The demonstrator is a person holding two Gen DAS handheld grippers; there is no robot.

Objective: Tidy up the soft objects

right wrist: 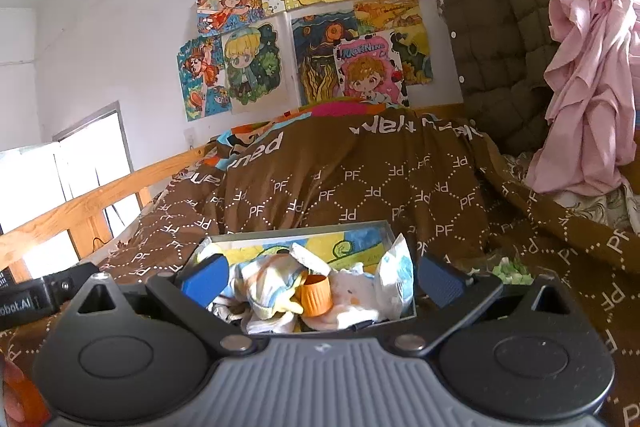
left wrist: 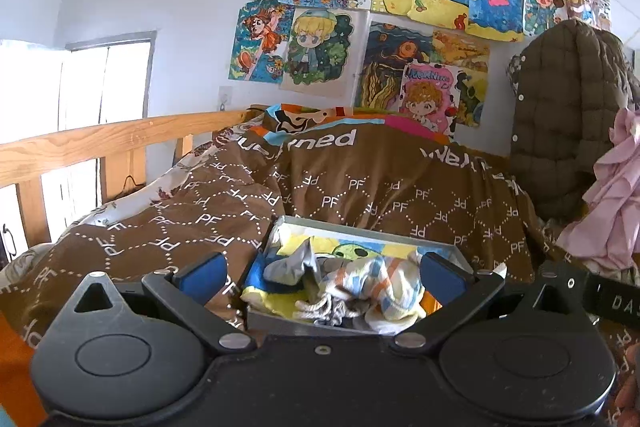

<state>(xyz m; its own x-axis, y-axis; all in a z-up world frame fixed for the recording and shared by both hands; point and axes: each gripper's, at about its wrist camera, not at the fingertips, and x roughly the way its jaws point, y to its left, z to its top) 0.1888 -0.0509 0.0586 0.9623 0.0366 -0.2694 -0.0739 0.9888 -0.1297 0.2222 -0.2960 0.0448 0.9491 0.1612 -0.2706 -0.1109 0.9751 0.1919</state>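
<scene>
Both the left gripper (left wrist: 320, 273) and right gripper (right wrist: 320, 273) are hovering, jaws spread and empty, over the shallow grey box (left wrist: 360, 231) collecting crumpled cloths (left wrist: 372, 287) on the brown quilt (left wrist: 180, 223).

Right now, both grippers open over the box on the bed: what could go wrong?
1. The box sits on a rumpled brown quilt, so a push may tip it.
2. The socks lie tangled; the right gripper may lift several together.
3. An orange cap sits among them, hard, and could get grabbed instead.
</scene>
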